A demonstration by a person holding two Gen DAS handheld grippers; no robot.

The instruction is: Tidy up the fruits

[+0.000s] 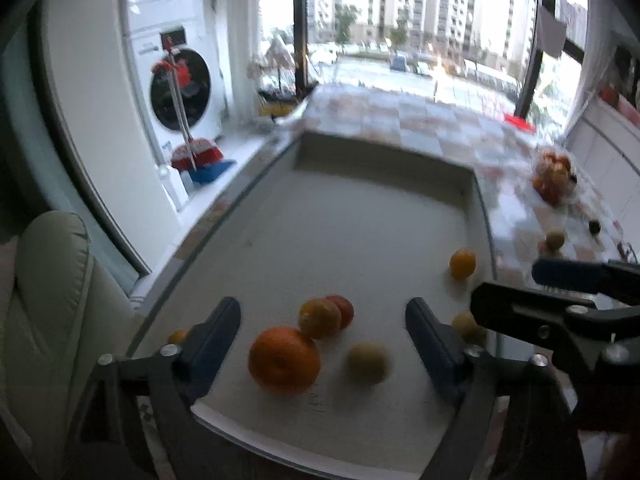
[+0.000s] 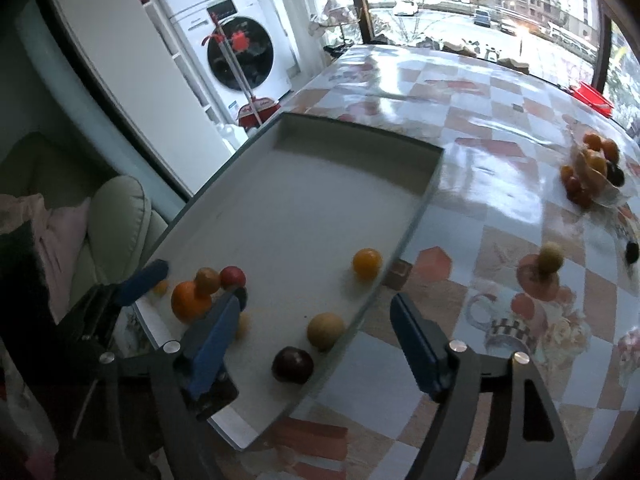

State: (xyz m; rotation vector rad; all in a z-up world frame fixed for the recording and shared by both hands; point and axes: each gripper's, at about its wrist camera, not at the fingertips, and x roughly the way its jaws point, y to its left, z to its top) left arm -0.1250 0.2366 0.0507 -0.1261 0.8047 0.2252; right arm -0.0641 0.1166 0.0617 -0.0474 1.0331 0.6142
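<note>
A white tray (image 1: 360, 152) lies on the checked table and holds several fruits. In the left wrist view a big orange (image 1: 284, 360), a pale round fruit (image 1: 368, 362), two smaller orange and red fruits (image 1: 326, 316) and a yellow fruit (image 1: 463, 264) lie in it. My left gripper (image 1: 322, 334) is open and empty just above the big orange. My right gripper (image 2: 318, 316) is open and empty over the tray's right rim (image 2: 420, 208), above a dark plum (image 2: 293, 365) and a pale fruit (image 2: 325, 331). The right gripper also shows in the left wrist view (image 1: 560, 280).
A clear bag of more fruits (image 2: 592, 172) lies on the table at far right. A pale fruit (image 2: 551, 257) and a dark fruit (image 2: 632, 252) lie loose on the table (image 2: 500, 216). A chair (image 1: 48, 300) and a washing machine (image 1: 180, 88) stand to the left.
</note>
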